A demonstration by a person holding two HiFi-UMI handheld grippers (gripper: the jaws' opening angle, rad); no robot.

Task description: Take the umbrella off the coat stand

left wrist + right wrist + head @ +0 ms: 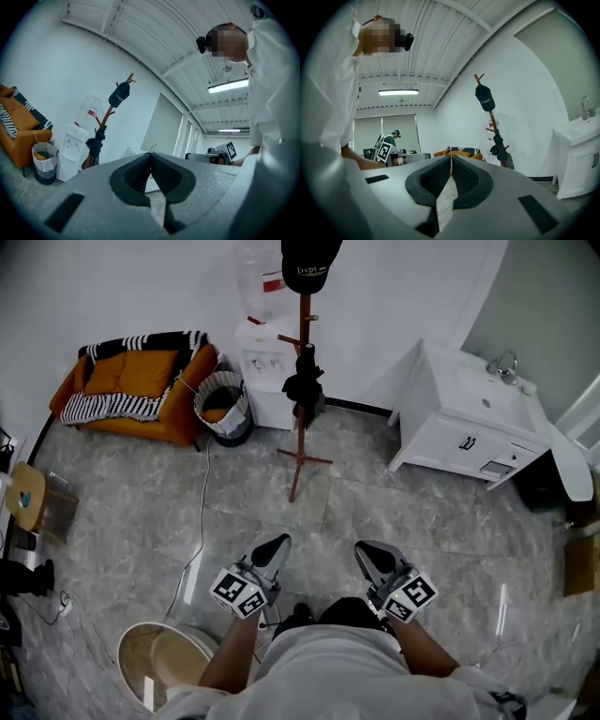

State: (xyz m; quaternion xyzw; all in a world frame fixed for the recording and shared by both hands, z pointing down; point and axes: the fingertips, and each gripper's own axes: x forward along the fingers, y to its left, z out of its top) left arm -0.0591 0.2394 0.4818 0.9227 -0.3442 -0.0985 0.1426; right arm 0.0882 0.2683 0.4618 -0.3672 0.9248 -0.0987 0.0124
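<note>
A folded black umbrella [304,381] hangs from a peg halfway up the wooden coat stand [300,432], which stands near the far wall. A black cap [310,265] sits on top of the stand. The umbrella [95,144] also shows in the left gripper view, and in the right gripper view the umbrella [500,150] hangs below the cap [485,97]. My left gripper [278,545] and right gripper [365,552] are held close to my body, well short of the stand, both pointing towards it. Both have their jaws together with nothing between them.
An orange sofa [136,385] with a striped throw stands at the far left, a waste basket [223,407] and a water dispenser [267,371] beside the stand. A white sink cabinet [473,413] is at the right. A cable [202,521] runs across the tiled floor.
</note>
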